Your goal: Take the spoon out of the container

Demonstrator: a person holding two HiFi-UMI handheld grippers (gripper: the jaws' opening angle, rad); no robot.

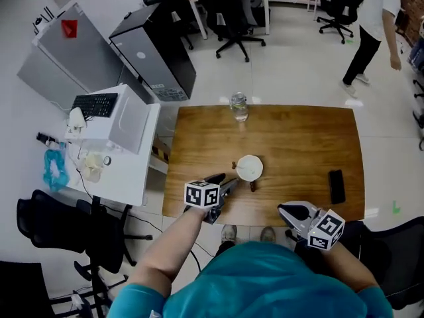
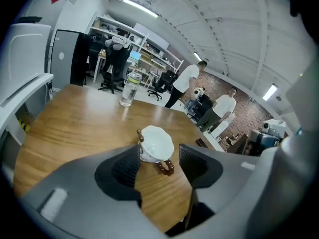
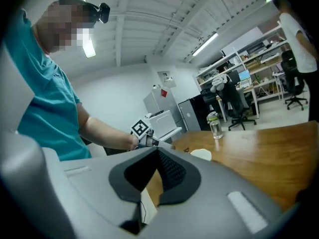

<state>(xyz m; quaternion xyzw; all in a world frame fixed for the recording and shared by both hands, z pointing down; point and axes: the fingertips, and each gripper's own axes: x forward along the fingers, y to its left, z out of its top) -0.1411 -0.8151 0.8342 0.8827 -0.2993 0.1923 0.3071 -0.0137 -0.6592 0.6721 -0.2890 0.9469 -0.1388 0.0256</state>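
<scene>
A white container (image 1: pixel 250 167) with a wavy rim stands near the middle of the wooden table (image 1: pixel 298 138). The spoon's brown beaded handle (image 2: pixel 166 167) sticks out at the container's (image 2: pixel 156 143) near side and rests toward the tabletop. The same handle (image 1: pixel 252 187) shows in the head view. A small brown piece (image 2: pixel 140 135) shows at the far left rim. My left gripper (image 2: pixel 159 153) is open, with the container just beyond its tips and nothing between the pads. In the head view my left gripper (image 1: pixel 230 183) points at the container from the near left. My right gripper (image 1: pixel 286 209) hangs shut at the table's near edge, holding nothing.
A clear water bottle (image 1: pixel 238 106) stands at the table's far edge, and a black phone (image 1: pixel 336 186) lies on the right. A white desk (image 1: pixel 126 144) with a keyboard adjoins the table on the left. Office chairs stand behind, and a person (image 1: pixel 371 25) walks at the far right.
</scene>
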